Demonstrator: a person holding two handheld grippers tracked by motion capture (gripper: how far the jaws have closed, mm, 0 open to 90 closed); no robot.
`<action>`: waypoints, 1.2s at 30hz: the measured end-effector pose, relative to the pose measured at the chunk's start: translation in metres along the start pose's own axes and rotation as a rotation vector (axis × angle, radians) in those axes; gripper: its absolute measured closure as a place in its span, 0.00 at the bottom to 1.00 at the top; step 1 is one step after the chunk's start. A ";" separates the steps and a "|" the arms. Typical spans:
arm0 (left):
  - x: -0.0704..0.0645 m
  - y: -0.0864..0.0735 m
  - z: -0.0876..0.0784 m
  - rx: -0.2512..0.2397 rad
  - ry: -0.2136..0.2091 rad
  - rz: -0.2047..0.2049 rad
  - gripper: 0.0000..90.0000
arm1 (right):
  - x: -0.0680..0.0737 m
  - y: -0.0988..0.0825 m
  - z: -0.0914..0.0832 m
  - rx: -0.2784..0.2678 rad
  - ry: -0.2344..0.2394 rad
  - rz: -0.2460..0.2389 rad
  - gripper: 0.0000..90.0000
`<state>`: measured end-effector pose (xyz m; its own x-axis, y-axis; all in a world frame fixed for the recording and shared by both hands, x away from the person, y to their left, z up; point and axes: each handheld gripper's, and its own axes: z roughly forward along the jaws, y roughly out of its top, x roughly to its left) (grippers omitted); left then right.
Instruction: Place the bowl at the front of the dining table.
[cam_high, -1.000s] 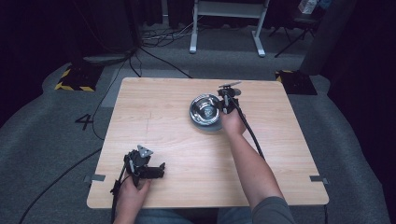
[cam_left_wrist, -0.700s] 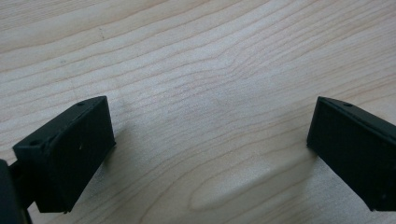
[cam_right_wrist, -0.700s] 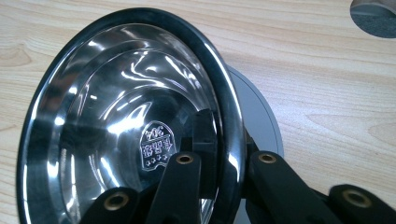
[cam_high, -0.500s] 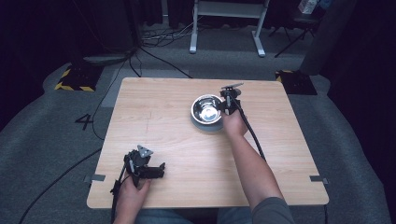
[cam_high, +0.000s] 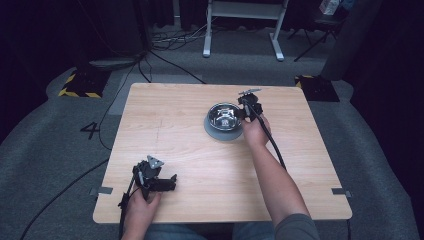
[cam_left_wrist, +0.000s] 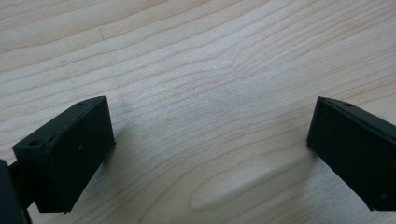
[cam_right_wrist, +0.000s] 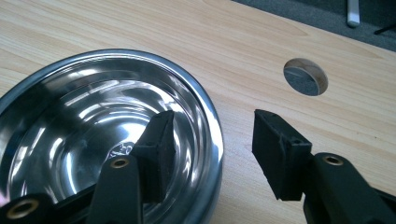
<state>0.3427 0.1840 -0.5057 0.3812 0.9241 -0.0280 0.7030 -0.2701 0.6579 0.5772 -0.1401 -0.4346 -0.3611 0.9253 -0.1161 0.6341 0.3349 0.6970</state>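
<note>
**Toward the far right of the table: right gripper astride the bowl's rim**

Steel bowl (cam_high: 224, 118) sits on a grey round mat (cam_high: 215, 134), right of centre and nearer the far edge of the table (cam_high: 175, 125); bowl upright, empty, shiny inside. Right gripper (cam_right_wrist: 212, 140) straddles the bowl's right rim: one jaw inside the bowl, the other outside over bare wood; jaws apart, with a gap on the outer side, not yet clamped on the rim. A round hole (cam_right_wrist: 306, 76) in the tabletop lies beyond the outer jaw, apart from the bowl.

Step in hand, as I judge it: setting up a grip on the rim. Next move calls for closing the jaws squarely on the thin rim, deep enough that the slick steel does not slip; then a level lift off the mat.

Left gripper (cam_high: 159, 181) rests at the near left corner of the table, well apart from the bowl; jaws wide apart over bare wood, holding nothing.
</note>
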 end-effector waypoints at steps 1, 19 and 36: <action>0.000 0.000 0.000 0.000 0.000 0.000 0.01 | 0.000 0.000 -0.001 -0.002 0.007 0.005 0.55; 0.000 0.000 0.000 0.000 -0.001 0.000 0.01 | -0.008 0.008 -0.048 -0.043 0.144 0.018 0.56; 0.000 0.000 0.000 0.000 -0.001 0.000 0.01 | -0.028 -0.007 -0.113 -0.107 0.214 -0.027 0.52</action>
<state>0.3427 0.1840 -0.5057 0.3816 0.9239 -0.0291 0.7033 -0.2697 0.6577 0.5051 -0.1891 -0.3562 -0.5212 0.8534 0.0092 0.5501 0.3277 0.7681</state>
